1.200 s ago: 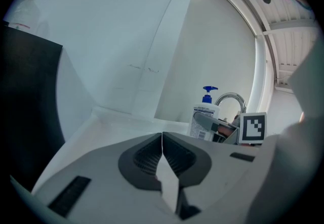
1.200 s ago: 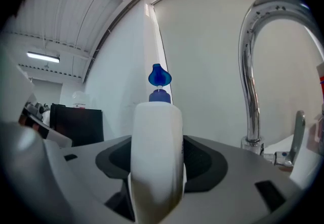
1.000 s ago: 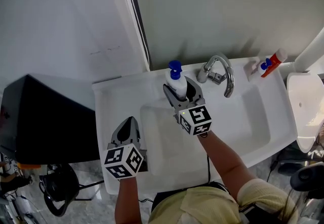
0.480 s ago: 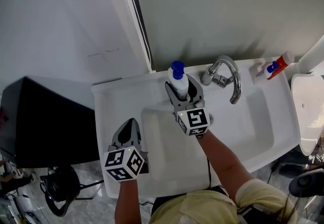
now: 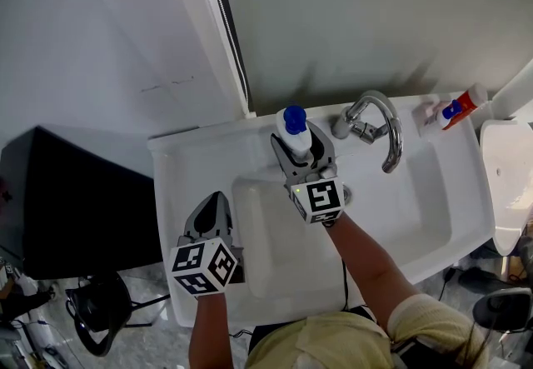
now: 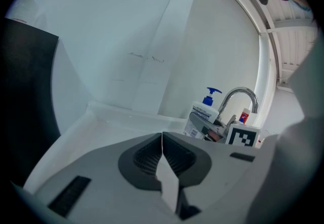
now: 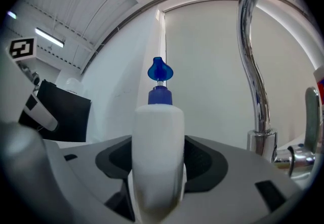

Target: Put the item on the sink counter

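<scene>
Jaws of the right tool [image 5: 301,150] are clamping the pump bottle [image 5: 294,136] mid-body, stiff and likely slick; left tool [image 5: 212,203] is hovering closed.

Tabletop [image 5: 196,151] ledge left of the pump bottle [image 5: 293,132] lies open; faucet [image 5: 361,129] crowds just right of it, wall [image 5: 350,17] close behind, small red-capped bottle [image 5: 456,107] at the far right corner.

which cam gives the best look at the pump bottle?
Right gripper view: the pump bottle fills the centre, upright, clamped between the right gripper's jaws, blue pump clear. Head view shows it from above, body partly hidden by the gripper. Left gripper view shows it small and far, beside the faucet.
</scene>
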The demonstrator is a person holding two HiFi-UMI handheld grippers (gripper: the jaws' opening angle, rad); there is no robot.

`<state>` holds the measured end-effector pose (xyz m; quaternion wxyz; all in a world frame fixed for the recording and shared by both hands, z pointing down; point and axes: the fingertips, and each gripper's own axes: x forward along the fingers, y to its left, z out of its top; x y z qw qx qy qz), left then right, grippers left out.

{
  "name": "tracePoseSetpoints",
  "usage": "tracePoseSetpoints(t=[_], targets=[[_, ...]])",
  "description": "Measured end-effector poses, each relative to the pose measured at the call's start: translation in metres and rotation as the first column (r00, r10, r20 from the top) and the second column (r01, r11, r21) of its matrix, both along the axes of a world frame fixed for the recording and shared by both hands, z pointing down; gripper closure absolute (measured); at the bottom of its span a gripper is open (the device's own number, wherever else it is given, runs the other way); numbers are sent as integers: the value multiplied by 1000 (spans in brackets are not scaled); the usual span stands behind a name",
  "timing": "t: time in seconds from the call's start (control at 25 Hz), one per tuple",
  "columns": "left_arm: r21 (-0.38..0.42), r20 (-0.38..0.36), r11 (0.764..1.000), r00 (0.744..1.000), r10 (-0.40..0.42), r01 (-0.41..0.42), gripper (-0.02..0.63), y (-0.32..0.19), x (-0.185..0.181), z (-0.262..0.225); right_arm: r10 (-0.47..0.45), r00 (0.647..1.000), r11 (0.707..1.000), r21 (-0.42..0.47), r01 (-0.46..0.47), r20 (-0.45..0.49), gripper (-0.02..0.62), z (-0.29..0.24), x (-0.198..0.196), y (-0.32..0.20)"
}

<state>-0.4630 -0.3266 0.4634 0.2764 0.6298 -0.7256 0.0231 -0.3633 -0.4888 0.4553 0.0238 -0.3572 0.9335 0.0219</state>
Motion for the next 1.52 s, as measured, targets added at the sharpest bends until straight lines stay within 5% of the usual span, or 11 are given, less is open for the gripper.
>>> tracePoseSetpoints(t=[0.84, 1.52], targets=[[-16, -7, 999, 999, 40, -40, 568, -5, 11, -1, -15, 996, 998, -62, 10, -84, 314, 6, 2, 3], [68, -8, 995, 998, 70, -69, 568, -2, 36, -24, 16, 995, 995, -101, -26, -98, 316, -9, 41, 31]])
